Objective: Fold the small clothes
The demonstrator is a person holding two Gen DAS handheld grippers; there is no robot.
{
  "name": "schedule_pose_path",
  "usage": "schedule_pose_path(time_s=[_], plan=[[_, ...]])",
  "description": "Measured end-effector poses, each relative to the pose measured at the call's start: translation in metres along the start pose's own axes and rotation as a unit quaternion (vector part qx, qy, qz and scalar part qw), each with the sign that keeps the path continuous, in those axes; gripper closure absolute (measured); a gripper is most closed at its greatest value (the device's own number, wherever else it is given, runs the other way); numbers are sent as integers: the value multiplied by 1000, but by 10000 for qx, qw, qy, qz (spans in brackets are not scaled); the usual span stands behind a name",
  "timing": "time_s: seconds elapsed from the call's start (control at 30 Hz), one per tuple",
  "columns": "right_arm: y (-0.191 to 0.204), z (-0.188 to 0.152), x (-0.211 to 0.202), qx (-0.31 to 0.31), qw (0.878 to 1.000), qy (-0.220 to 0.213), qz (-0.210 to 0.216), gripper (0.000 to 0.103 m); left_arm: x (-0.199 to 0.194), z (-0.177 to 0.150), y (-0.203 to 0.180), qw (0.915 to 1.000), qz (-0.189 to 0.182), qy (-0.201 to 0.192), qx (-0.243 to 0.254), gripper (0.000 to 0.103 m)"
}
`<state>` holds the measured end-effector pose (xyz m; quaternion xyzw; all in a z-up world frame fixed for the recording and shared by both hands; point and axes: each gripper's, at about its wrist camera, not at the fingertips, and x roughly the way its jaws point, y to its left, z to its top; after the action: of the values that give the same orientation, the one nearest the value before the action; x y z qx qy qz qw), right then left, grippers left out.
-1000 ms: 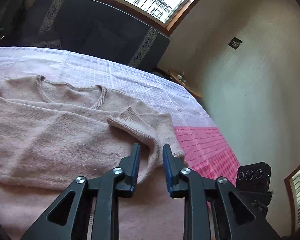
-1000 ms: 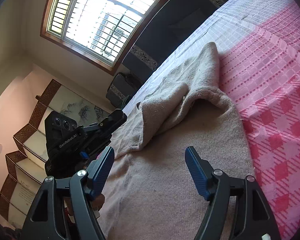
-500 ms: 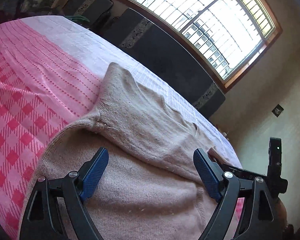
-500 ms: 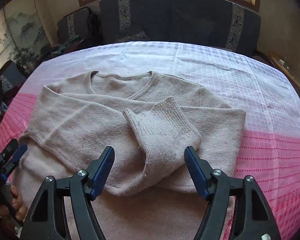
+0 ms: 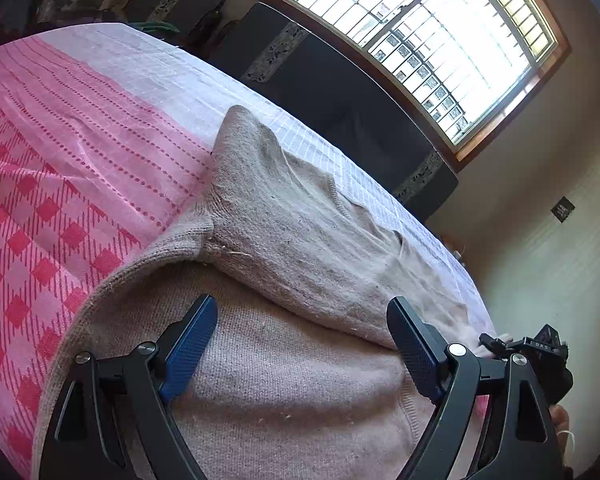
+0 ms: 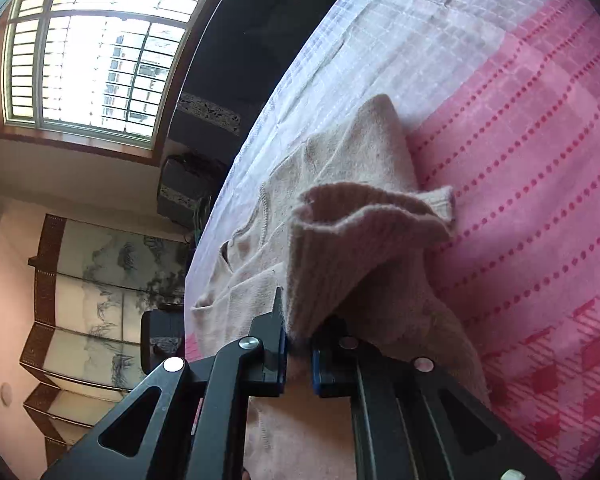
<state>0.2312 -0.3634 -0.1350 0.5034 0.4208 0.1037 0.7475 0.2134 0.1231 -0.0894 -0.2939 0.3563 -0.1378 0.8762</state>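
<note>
- Left gripper [image 5: 302, 344]: jaws wide open, holding nothing, just above the pink sweater [image 5: 284, 364].
- Right gripper [image 6: 298, 350]: jaws shut tight on the sweater's sleeve cuff [image 6: 364, 236], cuff lifted up.
- Sweater lies flat on the pink & white cloth [image 5: 80, 168], on the worktop.
- Bare cloth beside sweater's left & right edges, lots of room.
- Big window [image 5: 440, 32] behind.

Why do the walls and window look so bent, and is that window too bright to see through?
Left wrist view: fisheye lens bows the window frame; panes glare white; sweater sharp, evenly lit. Right wrist view: same curving, black corners; window partly washed out, buildings faintly visible; right gripper looks shut on the sweater sleeve.
</note>
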Motion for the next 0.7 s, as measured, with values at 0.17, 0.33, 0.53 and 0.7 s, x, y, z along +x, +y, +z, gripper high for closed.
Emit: schedule_pose_path(time_s=[0.17, 0.33, 0.53, 0.7], plan=[[-1, 5, 3, 94, 9999, -26, 78, 95, 5, 1, -7, 10000, 69, 24, 44, 16], [79, 26, -5, -438, 9884, -222, 1438, 95, 7, 2, -9, 9999, 103, -4, 26, 16], [61, 39, 3, -959, 9929, -550, 436, 95, 9, 1, -9, 9999, 155, 15, 63, 16], [-12, 41, 21, -419, 9987, -292, 84, 95, 10, 0, -9, 9998, 171, 23, 77, 16]])
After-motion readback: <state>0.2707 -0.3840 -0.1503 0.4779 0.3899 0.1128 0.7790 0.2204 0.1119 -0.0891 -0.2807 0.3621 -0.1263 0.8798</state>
